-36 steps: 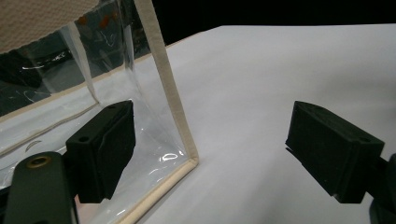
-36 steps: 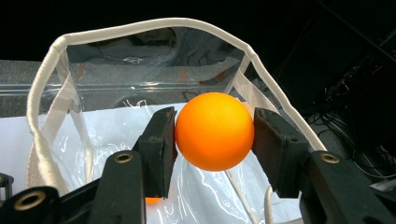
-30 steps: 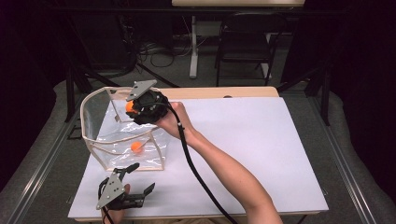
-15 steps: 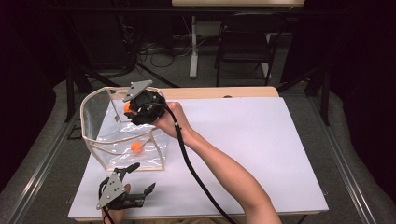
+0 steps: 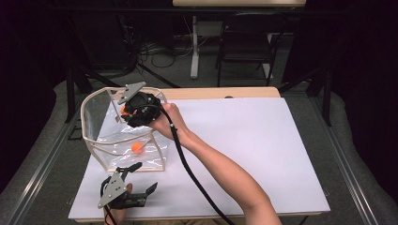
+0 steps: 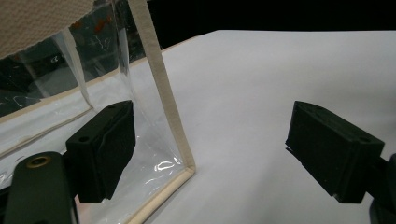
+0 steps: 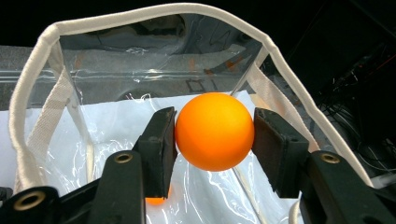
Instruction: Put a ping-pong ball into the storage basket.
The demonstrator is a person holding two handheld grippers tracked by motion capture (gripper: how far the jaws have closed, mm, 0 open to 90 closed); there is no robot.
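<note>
Here, a smooth, glossy orange ball point(image 7: 215, 131) pinched in the right claw point(image 7: 215, 140).

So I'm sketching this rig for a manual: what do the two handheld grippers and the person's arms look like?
Both are black. The right gripper and left gripper each carry a grey three-cornered plate on top. The fingers are blocky black pads on arms with brass-coloured rivets. A black cable trails along the right forearm. The forearms are bare, no sleeves.

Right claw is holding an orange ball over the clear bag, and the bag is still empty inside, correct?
Not quite. The right claw does hold an orange ball over the clear bag, but the bag is not empty: a second orange ball already lies on its bottom, as the high view shows.
</note>
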